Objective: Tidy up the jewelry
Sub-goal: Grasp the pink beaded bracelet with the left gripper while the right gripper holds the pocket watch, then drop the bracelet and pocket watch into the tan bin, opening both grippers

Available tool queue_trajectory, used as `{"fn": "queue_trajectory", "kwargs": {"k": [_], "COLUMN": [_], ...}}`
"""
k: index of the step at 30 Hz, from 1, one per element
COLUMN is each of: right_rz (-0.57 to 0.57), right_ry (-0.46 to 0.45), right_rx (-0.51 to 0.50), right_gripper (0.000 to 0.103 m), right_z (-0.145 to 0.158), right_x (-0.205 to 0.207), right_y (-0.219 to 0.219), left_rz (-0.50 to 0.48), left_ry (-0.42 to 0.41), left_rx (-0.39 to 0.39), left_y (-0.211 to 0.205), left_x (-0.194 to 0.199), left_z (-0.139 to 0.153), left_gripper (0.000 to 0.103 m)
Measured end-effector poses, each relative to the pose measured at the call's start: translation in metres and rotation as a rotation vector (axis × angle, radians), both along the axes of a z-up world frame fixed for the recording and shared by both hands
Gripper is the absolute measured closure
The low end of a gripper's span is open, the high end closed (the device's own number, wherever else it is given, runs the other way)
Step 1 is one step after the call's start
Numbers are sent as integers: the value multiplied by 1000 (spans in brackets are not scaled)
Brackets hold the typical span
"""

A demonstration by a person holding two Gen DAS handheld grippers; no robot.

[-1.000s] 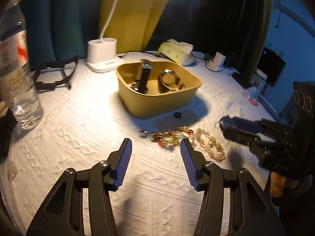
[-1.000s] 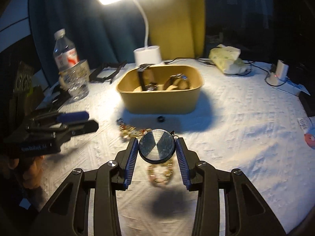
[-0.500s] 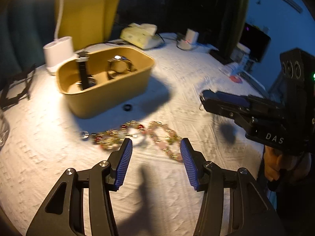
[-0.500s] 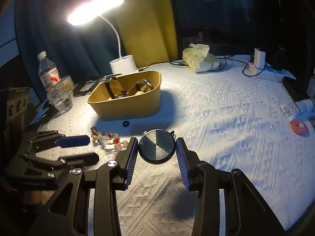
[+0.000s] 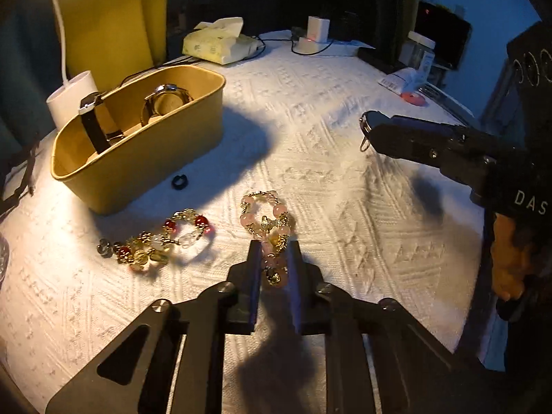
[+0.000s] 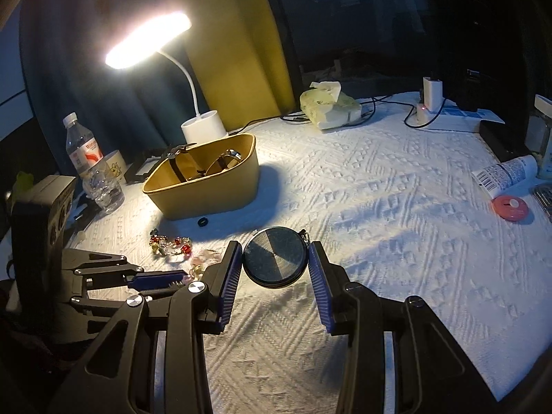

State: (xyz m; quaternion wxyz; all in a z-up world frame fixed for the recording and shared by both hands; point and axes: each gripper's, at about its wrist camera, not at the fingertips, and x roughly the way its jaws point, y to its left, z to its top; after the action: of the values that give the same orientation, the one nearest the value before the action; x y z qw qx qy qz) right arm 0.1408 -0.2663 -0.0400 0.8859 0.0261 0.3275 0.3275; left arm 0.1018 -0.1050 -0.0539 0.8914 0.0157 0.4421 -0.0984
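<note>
The red bead bracelet (image 5: 162,241) lies loose on the counter (image 5: 345,207) before the tan box (image 5: 138,172). Beside it, the left gripper (image 5: 274,262) has its jaws closed on the pink bracelet (image 5: 265,220), floppy and light, so it should dangle when lifted. The right gripper (image 6: 274,269) clamps a stiff round pocket watch (image 6: 275,257) by its rim.

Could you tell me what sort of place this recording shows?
Probably a home desk or bedside table: a white textured cloth covers it, lit by a desk lamp, with a tissue pack and water bottle nearby.
</note>
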Motion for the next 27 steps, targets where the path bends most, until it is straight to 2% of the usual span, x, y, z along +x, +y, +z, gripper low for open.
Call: {"fn": "queue_trajectory", "kwargs": {"k": [7, 27], "right_rz": [0, 34], "right_ry": [-12, -77], "right_rx": [2, -25], "right_gripper": [64, 64], "right_z": [4, 30], "right_x": [-2, -1], "right_y": [1, 33], "left_rz": [10, 95], "left_ry": [-20, -257], "left_rx": [-27, -98], "left_y": [4, 48], "left_x": [-5, -23], "left_z": [6, 80], "left_gripper": [93, 93]}}
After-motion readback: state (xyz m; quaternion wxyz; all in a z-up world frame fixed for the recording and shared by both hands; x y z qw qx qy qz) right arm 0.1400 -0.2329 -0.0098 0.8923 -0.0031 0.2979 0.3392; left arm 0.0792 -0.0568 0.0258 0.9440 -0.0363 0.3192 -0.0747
